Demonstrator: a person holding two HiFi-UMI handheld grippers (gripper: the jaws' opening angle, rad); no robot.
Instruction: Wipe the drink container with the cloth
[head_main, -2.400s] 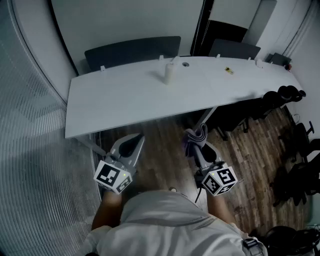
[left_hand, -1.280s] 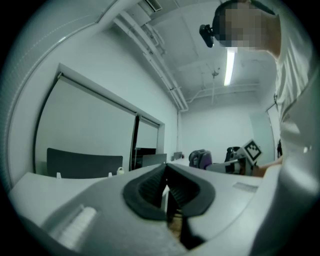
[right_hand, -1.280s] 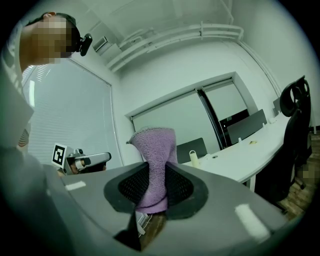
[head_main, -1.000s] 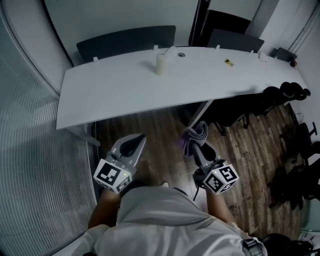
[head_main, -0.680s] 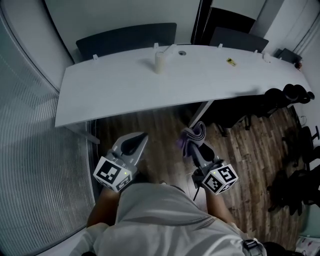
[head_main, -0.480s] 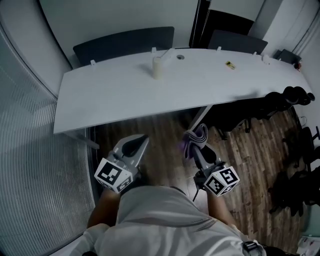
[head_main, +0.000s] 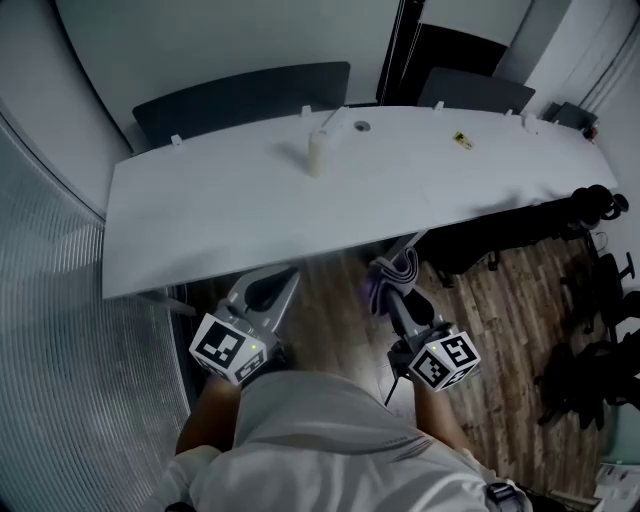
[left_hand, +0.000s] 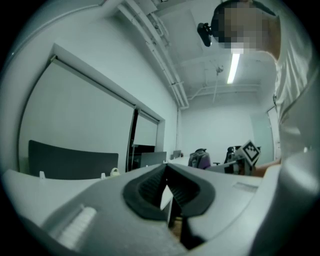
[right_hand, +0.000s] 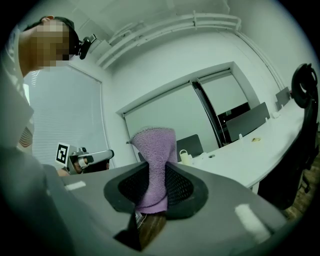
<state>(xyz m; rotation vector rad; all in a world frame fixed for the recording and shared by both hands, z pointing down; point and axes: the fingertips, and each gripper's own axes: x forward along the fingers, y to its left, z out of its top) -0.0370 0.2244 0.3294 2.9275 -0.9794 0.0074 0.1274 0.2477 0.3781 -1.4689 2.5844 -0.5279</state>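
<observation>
Jaws pressed together with nothing between them, the left gripper (head_main: 284, 276) (left_hand: 166, 174) hangs low just off the near edge of a long white table (head_main: 210, 225). To its right, the right gripper (head_main: 394, 287) (right_hand: 154, 186) has its jaws clamped on a purple cloth (head_main: 391, 272) (right_hand: 155, 152), whose folded end stands up above the pads. The pale drink container (head_main: 317, 154) (right_hand: 184, 156) stands upright on the far side of the table, well apart from both grippers and too small to show its lid or label. Further right on the tabletop lies a small yellow object (head_main: 461, 140) that cannot be identified. Dark office chairs (head_main: 592, 196) sit partly cut off at the right edge.
</observation>
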